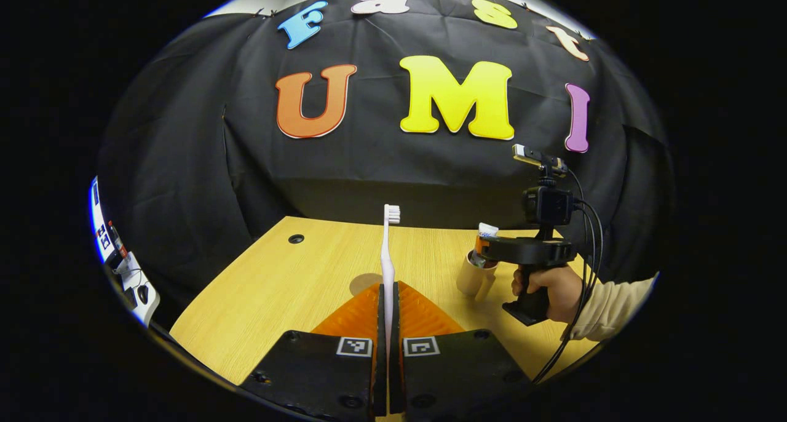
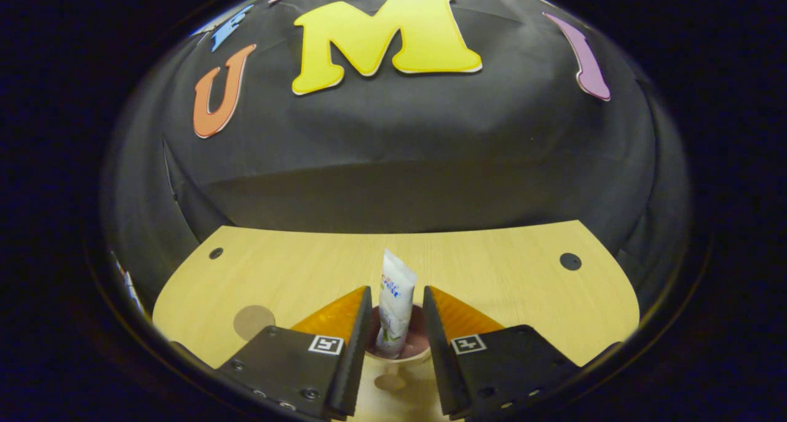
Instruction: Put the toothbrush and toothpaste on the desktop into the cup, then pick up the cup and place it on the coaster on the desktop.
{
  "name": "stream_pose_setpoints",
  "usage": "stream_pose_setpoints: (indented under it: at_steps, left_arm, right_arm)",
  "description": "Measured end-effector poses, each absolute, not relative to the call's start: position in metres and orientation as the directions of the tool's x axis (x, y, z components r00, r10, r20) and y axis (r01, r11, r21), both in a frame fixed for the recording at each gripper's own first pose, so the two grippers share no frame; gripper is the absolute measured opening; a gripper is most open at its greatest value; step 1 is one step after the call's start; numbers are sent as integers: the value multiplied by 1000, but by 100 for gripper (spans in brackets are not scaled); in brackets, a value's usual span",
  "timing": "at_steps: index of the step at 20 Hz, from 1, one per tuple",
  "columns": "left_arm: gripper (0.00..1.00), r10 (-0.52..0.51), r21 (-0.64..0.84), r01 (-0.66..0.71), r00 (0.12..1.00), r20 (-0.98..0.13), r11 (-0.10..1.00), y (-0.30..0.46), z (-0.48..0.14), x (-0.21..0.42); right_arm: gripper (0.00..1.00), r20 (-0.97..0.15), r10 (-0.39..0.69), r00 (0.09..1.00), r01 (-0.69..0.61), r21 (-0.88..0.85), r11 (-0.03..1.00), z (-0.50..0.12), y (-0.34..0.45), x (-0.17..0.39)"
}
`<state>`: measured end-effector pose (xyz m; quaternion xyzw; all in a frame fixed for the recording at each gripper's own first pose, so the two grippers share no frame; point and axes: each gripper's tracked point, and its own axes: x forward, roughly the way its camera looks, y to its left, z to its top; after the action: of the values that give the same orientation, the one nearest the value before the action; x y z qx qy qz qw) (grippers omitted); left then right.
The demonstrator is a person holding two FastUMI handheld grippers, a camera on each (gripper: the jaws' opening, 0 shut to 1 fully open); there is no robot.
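A white toothbrush [image 1: 388, 259] stands upright, bristles on top, with my left gripper [image 1: 387, 294] shut on its handle. To its right on the wooden desk [image 1: 270, 286] stands a pale cup [image 1: 473, 279] with the toothpaste tube [image 1: 487, 230] sticking out of it. A hand [image 1: 553, 293] holds my right gripper [image 1: 486, 247] over that cup. In the right gripper view, the white toothpaste tube [image 2: 393, 302] stands in the cup [image 2: 403, 350], and my right gripper [image 2: 396, 291] is open around it with gaps on both sides. A round brown coaster [image 2: 254, 321] lies at the left; the coaster [image 1: 364, 282] also peeks out just left of the toothbrush.
The desk has dark round holes near its far corners [image 2: 216, 253] [image 2: 570, 261] [image 1: 296, 238]. Black cloth walls close off the back and sides. Some white equipment [image 1: 126, 268] hangs off the desk's left side. Cables [image 1: 584, 274] trail from the right gripper.
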<state>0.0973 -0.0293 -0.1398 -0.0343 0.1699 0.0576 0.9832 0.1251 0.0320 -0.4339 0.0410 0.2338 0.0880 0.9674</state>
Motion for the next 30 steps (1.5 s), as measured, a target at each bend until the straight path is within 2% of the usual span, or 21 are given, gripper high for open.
stream_pose_setpoints:
  at_steps: [1,3,4,7,9,10,11,15,16,18,22,23,24,30]
  left_arm:
    - [5,99,-49,-122,936,-338,991,-31,-140,96]
    - [5,91,-52,-114,937,-336,992,-34,-139,98]
    - [5,87,-50,-110,938,-335,993,-36,-139,99]
    - [5,68,-52,-90,942,-329,995,-43,-139,102]
    - [5,59,-55,-81,946,-320,995,-49,-137,107]
    - [5,52,-57,-73,948,-313,996,-53,-135,111]
    - [5,48,-55,-67,952,-301,996,-57,-131,116]
    - [5,31,-58,-47,967,-253,997,-70,-116,135]
    - [5,26,-59,-41,970,-242,997,-73,-113,140]
    - [5,21,-61,-34,977,-212,998,-81,-106,152]
    - [5,4,-77,-18,985,-172,997,-93,-103,175]
    - [5,1,-81,-14,987,-160,997,-97,-103,181]
    - [5,0,-80,-12,989,-148,997,-99,-102,188]
    - [5,-43,-99,36,997,-67,994,-122,-110,234]
  right_arm:
    - [51,-448,187,874,-148,121,982,-435,30,124]
    - [45,-448,185,875,-140,132,981,-434,26,120]
    - [49,-451,177,875,-131,131,983,-433,22,119]
    - [51,-457,183,870,-129,148,981,-431,16,110]
    - [60,-458,188,869,-135,148,980,-427,10,102]
    - [68,-452,194,871,-139,153,978,-424,7,98]
    - [67,-448,194,873,-138,154,978,-421,4,94]
    - [83,-418,212,883,-163,150,975,-403,-11,78]
    - [92,-405,215,889,-169,145,975,-398,-16,75]
    - [97,-377,222,899,-179,145,973,-388,-25,68]
    - [97,-342,161,926,-132,108,985,-388,-59,56]
    - [94,-331,143,933,-117,97,988,-393,-70,52]
    - [98,-320,127,939,-106,83,991,-397,-79,48]
    - [98,-303,84,949,-75,41,996,-433,-125,23]
